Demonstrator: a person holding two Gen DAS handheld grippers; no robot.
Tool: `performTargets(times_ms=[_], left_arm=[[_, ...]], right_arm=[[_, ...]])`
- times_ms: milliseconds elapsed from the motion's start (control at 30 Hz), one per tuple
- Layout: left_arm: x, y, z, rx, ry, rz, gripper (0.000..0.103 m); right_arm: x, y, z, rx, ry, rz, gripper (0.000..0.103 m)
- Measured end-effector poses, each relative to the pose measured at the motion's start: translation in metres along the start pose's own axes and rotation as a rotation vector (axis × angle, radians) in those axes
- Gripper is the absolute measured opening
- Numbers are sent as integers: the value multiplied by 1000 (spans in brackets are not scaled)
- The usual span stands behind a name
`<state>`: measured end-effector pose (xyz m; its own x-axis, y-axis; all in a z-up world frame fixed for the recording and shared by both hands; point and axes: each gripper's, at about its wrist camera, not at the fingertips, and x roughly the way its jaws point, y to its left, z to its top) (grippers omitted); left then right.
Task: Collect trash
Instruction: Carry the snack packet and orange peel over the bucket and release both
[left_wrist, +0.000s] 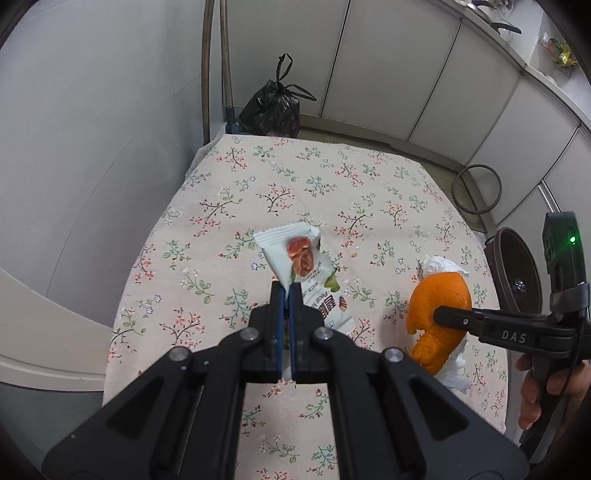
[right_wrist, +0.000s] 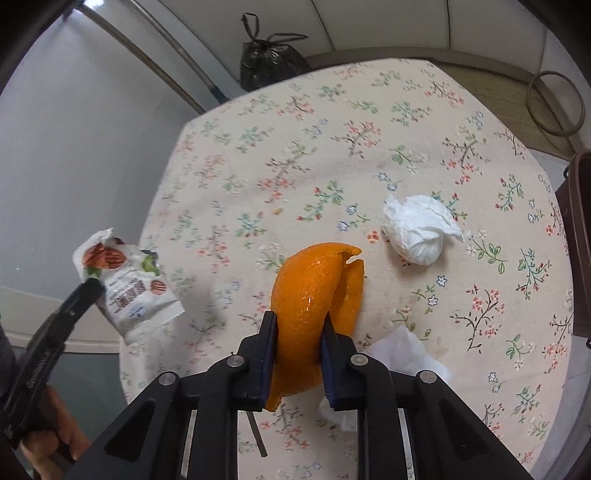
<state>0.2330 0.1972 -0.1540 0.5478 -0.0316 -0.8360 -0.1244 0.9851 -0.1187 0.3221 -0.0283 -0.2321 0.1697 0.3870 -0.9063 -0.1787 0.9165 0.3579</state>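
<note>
My left gripper (left_wrist: 287, 290) is shut on a white snack wrapper (left_wrist: 295, 258) printed with nuts, held above the flowered tablecloth (left_wrist: 332, 177); the wrapper (right_wrist: 125, 284) and left gripper (right_wrist: 92, 286) also show at the left of the right wrist view. My right gripper (right_wrist: 299, 323) is shut on a curled orange peel (right_wrist: 310, 288), its blue pads pressing both sides. From the left wrist view the peel (left_wrist: 439, 295) sits at the right in the right gripper (left_wrist: 439, 315). A crumpled white tissue (right_wrist: 415, 230) lies on the cloth beyond the peel, another tissue (right_wrist: 402, 350) just beside my right fingers.
A tied black rubbish bag (left_wrist: 271, 109) stands on the floor past the table's far edge, near two poles (left_wrist: 218, 66). A brown bin (left_wrist: 517, 269) sits off the table's right side, a ring (left_wrist: 476, 188) beyond it. White cabinets (left_wrist: 406, 74) line the back.
</note>
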Motion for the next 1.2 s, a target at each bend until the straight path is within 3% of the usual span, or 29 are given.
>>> performTargets(times_ms=[300,533,833,1200], left_arm=[[-28,-12,-2,3,-58,-36,3],[-53,-47,1,73,-132,-61,3],[-69,-109,5,165,-195,-128,3],[-58,-203,0,257,-188,-233,3]], right_arm=[[-59,11,-8,-18,-102,98,20],[-120,-9,-10,7,-216,129,19],[-199,-78,-25,87,-370,101,19],[-261,-193,-56,275,-485,20,19]])
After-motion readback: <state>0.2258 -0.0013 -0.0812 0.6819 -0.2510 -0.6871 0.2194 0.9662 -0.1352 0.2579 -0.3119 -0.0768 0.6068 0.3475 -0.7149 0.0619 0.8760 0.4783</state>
